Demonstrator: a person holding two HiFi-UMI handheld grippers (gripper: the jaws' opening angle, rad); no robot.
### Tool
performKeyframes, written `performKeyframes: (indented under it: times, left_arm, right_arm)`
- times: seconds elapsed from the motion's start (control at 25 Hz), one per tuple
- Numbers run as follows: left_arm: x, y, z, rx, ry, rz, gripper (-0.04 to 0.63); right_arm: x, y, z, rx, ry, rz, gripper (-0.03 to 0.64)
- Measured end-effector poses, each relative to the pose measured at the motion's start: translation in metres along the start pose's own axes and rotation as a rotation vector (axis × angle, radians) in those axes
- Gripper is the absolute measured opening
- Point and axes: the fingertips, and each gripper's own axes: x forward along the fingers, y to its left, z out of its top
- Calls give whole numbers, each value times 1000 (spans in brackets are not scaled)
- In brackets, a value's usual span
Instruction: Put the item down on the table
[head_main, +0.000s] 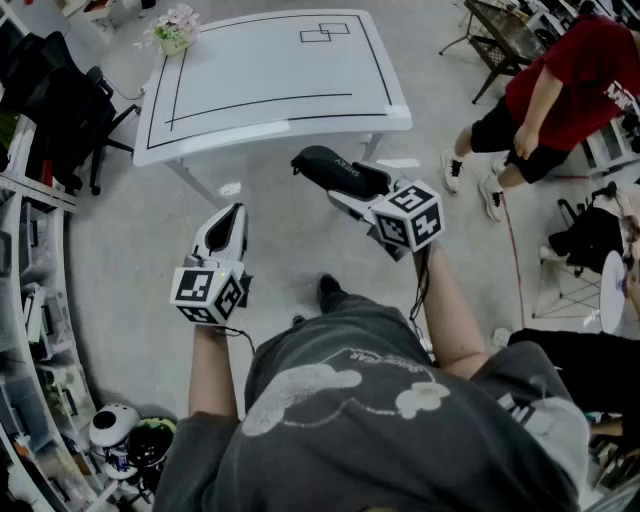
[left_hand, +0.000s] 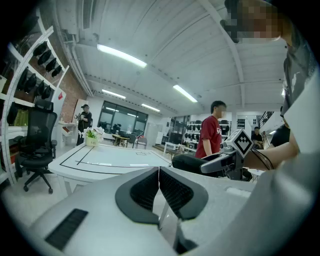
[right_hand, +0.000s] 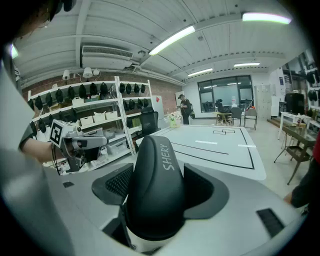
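Observation:
A black, oblong hard case (head_main: 338, 172) with white lettering, also in the right gripper view (right_hand: 155, 170), is held in the air in front of the near edge of the white table (head_main: 270, 70). My right gripper (head_main: 350, 192) is shut on the case, with a ribbed pad against each of its sides (right_hand: 159, 192). To the left and lower hangs my left gripper (head_main: 232, 212). Its two pads are pressed together with nothing between them (left_hand: 159, 186). From the left gripper view the case (left_hand: 192, 162) shows at the right, short of the table (left_hand: 110, 160).
A small flower pot (head_main: 175, 30) stands on the table's far left corner. A black office chair (head_main: 60, 110) and shelves (head_main: 30, 300) line the left side. A person in a red shirt (head_main: 570, 80) sits at the right, near a dark metal table (head_main: 505, 35).

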Motion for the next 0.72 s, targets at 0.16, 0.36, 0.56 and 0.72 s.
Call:
performKeyframes:
  times: [0.16,0.36,0.56,0.72]
  left_arm:
    - [-9,-2,-1,-2,-3,-5,5]
    - [-22,-5,0,2,-7,-18,5]
    - [-44,-6,-6,-2,-15,-28,5]
    - [-62,-7,-16,-12,-5,-39,5]
  right_arm:
    - [-4,10,-1,-3,-1,-5,314]
    - [-12,22,-4,-1,-4,-19,314]
    - [-21,41,-10,-2,-12,-40,314]
    - [-29,53,-12,21,-36,-57,316]
